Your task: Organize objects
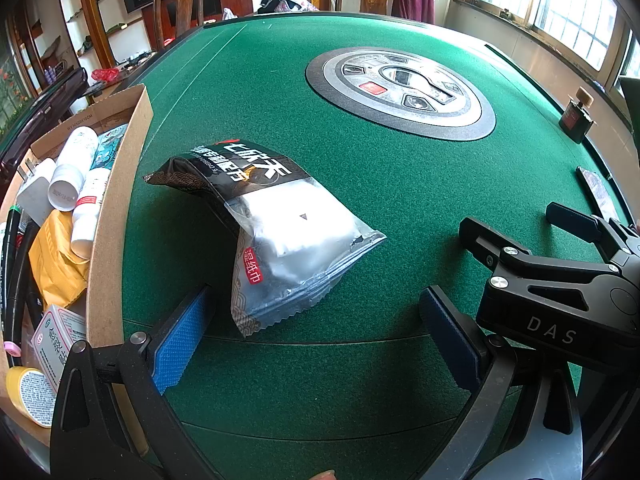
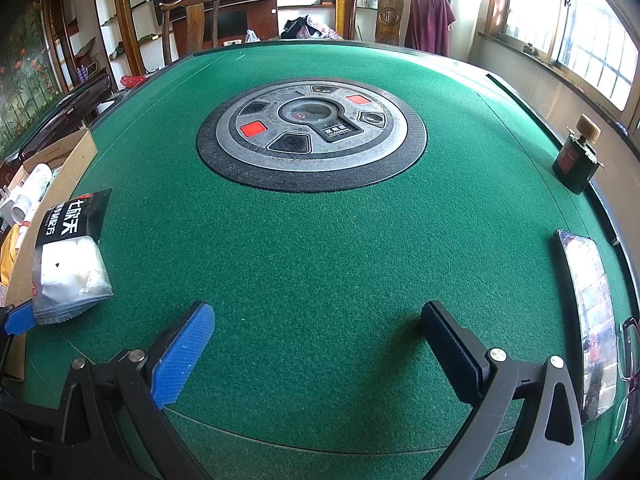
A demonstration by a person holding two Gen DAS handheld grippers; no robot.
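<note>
Item: wet-wipe pack (image 1: 276,236), black-and-clear film pouch. Lay on the green table (image 1: 360,160), near-left, just beside the cardboard box (image 1: 116,216); its far end curled up, near end flat on the felt.

Handling, est.: light, soft, floppy; film likely slick and crinkly, contents squashy. Not fragile. It would prob. sag if you took it by one corner. Best hold, I'd judge: across the padded middle, or the crimped near seam w/ a firm pinch.

Your left tool (image 1: 316,340): jaws spread wide, nothing between the pads, pack's near edge just ahead of them. Your right tool (image 2: 316,356): also spread, empty, over bare felt, well apart from the pack.

Box contents: white bottles (image 1: 76,172), yellow pouch (image 1: 56,264), small cartons, misc.; already fairly full, so you'd need a gap near the wall.

Other stock on table, right side: dark bottle w/ cork-style cap (image 2: 576,160) far-right; flat glossy item (image 2: 588,312) near-right; glasses (image 2: 628,360) at the edge. Centre: round control panel (image 2: 312,132).
</note>
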